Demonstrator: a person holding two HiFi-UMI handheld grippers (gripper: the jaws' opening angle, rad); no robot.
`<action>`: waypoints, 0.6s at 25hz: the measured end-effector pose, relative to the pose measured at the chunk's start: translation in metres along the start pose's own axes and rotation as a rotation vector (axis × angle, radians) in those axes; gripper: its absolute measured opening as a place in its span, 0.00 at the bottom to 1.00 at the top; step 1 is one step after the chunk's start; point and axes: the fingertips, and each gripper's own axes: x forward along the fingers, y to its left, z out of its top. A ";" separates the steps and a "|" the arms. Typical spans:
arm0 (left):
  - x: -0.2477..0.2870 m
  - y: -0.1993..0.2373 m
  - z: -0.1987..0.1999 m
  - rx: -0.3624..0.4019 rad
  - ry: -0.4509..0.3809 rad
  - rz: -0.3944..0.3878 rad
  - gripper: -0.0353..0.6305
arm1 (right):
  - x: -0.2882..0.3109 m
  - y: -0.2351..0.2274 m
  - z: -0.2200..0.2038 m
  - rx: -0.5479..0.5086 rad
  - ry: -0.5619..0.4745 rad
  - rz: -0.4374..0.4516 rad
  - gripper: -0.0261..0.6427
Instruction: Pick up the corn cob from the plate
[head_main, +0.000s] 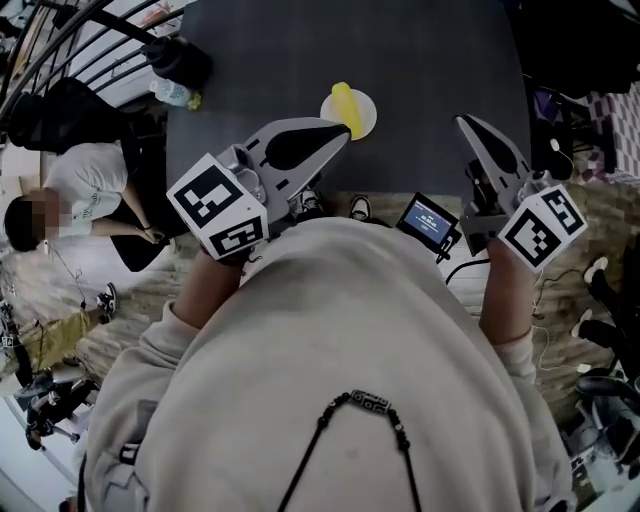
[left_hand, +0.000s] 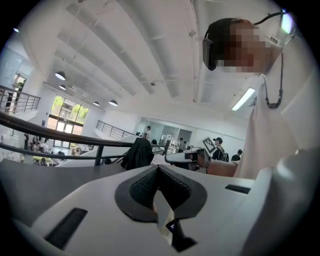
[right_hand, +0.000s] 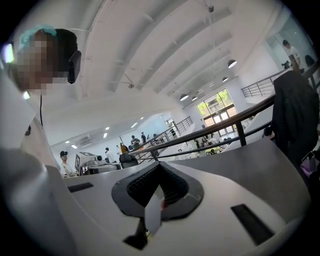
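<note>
Large open indoor hall, lab or workshop type, not domestic. High white ceiling with exposed beams (left_hand: 150, 55), pendant lamps (left_hand: 60, 75), one strip light (left_hand: 244, 99). Tall windows (left_hand: 67, 117) at the far end and a gallery railing (left_hand: 114, 130) along the wall. Several people (left_hand: 218, 148) stand among workstations at the back, a square-marker board (left_hand: 208, 145) beside them. Close by: dark grey table (head_main: 420, 60), small lit screen (head_main: 428, 221), seated person (head_main: 85, 195).

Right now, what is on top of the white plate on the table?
One yellow corn cob lies across the plate. Nothing else shows on it. The tip of the left gripper overlaps the plate's near left edge in the head view, so that bit is hidden.
</note>
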 end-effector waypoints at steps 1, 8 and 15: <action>0.001 0.000 0.005 0.009 -0.007 -0.017 0.05 | -0.004 0.001 0.002 0.001 -0.012 -0.015 0.06; 0.001 0.003 0.023 0.049 -0.034 -0.103 0.05 | -0.012 0.014 0.014 -0.051 -0.043 -0.100 0.06; -0.010 -0.013 0.020 0.093 -0.028 -0.087 0.05 | -0.013 0.027 0.003 -0.076 -0.049 -0.075 0.06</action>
